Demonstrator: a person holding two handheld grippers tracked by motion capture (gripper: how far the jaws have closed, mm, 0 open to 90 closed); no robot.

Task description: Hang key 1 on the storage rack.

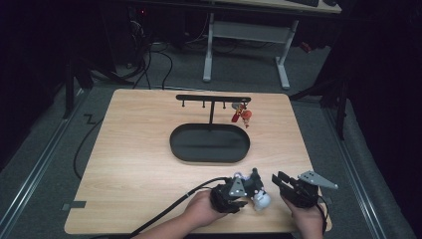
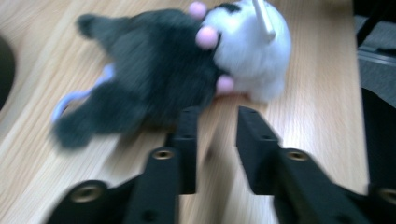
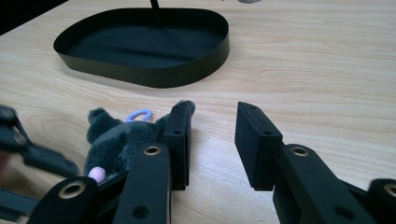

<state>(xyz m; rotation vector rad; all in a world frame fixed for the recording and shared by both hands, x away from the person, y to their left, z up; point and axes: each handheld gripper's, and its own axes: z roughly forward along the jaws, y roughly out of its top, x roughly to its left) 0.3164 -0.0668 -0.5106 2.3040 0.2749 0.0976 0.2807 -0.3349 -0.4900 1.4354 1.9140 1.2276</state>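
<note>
A small plush toy [image 1: 256,191] with a dark grey body [image 2: 149,79], a white head [image 2: 250,42] and a light blue loop [image 3: 139,115] lies on the wooden table [image 1: 139,164] near its front edge. My left gripper [image 1: 251,185] sits right at it, open, with its jaws just short of the toy [image 2: 216,123]. My right gripper [image 1: 279,180] is open just right of the toy, nothing between its jaws [image 3: 212,140]. A black stand with a hook bar [image 1: 213,98] rises from an oval black tray [image 1: 209,144]; a red charm [image 1: 242,115] hangs from the bar's right end.
Beyond the table stand a white desk frame [image 1: 246,42] and cables on the grey floor [image 1: 159,59]. A black cable [image 1: 169,209] trails from my left gripper over the front edge. Bare wood lies left of the tray.
</note>
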